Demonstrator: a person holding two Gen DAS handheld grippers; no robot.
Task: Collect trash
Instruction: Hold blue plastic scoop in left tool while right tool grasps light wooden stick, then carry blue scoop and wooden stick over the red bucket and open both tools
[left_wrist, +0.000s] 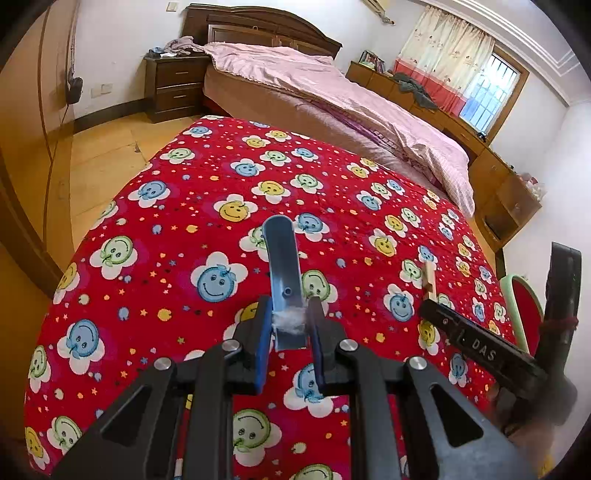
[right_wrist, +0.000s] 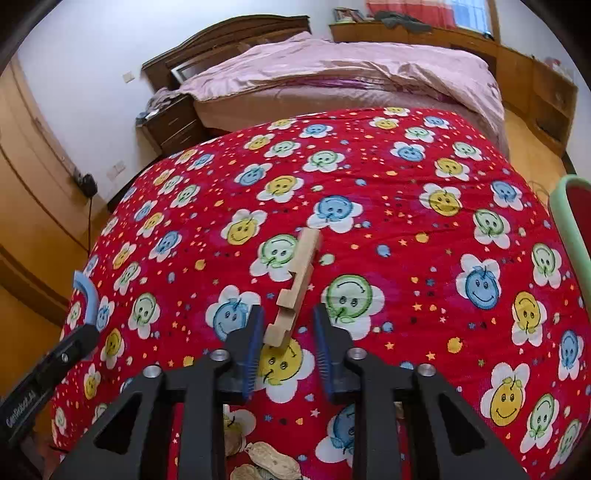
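My left gripper (left_wrist: 290, 325) is shut on a blue plastic handle (left_wrist: 282, 266) that sticks forward over the red smiley-print cloth (left_wrist: 177, 206); a tuft of white fluff clings to it at the pads. The blue handle's curved tip also shows in the right wrist view (right_wrist: 86, 295). My right gripper (right_wrist: 288, 332) is open, its pads on either side of a notched wooden piece (right_wrist: 297, 284) that lies on the cloth (right_wrist: 406, 229). The wooden piece also shows in the left wrist view (left_wrist: 430, 282). Peanut shells (right_wrist: 273, 461) lie on the cloth below the right gripper.
A bed with a pink cover (left_wrist: 332, 92) stands behind the red-covered table. A dark nightstand (left_wrist: 173, 86) is at its left. A red chair with a green rim (right_wrist: 572, 229) stands at the right. Wooden cabinets (left_wrist: 498, 177) line the window wall.
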